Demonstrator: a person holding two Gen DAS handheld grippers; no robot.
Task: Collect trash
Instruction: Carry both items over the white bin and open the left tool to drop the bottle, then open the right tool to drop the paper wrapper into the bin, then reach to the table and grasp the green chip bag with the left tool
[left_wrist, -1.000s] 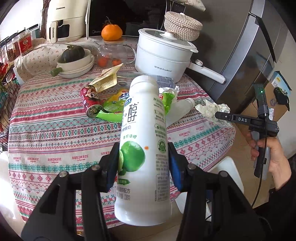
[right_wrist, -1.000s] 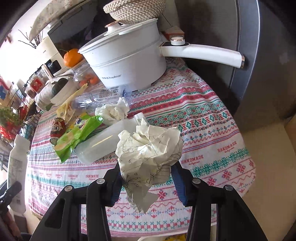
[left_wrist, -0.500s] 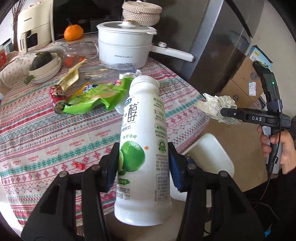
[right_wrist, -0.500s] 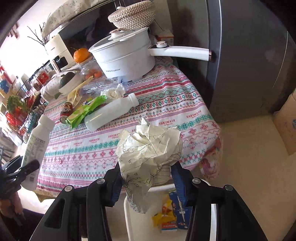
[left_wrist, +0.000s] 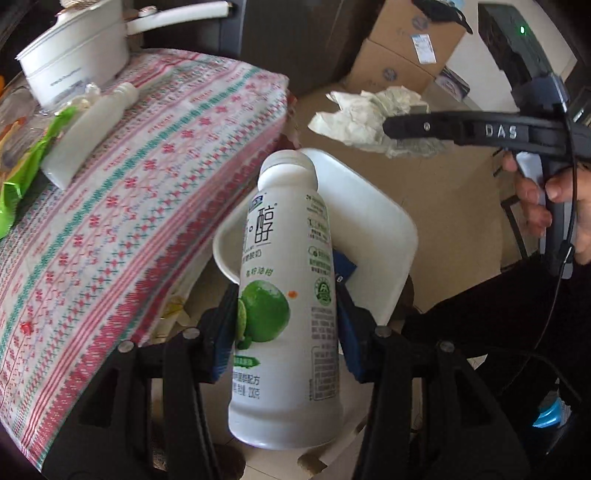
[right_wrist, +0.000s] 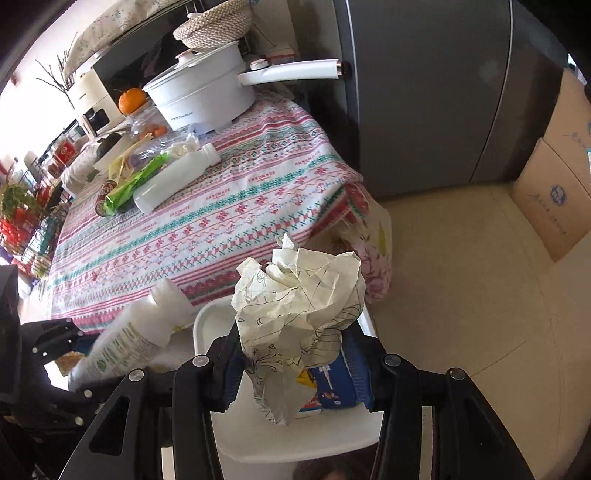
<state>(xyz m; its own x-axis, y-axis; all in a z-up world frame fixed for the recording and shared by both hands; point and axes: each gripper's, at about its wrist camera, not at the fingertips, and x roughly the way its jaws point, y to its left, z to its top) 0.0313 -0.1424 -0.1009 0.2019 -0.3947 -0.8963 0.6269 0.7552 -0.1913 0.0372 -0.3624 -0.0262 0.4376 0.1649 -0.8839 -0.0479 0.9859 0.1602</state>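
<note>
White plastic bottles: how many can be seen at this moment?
2. One white bottle with a lime label is clamped in the left gripper over the white bin; a plain white bottle lies on the tablecloth. Clutter may hide others.

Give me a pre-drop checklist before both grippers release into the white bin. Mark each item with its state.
1. Left gripper clamped on the yogurt bottle: ok.
2. Right gripper clamped on the crumpled paper: ok.
3. Crumpled paper over the white bin opening: ok, the bin lies directly below it in the right wrist view.
4. Yogurt bottle over the bin: ok in the left wrist view, though it looks nearer the rim in the right wrist view.
5. Room in the bin: ok, only a few wrappers show at the bottom.
6. Bin stable on the floor: cannot tell.
</note>
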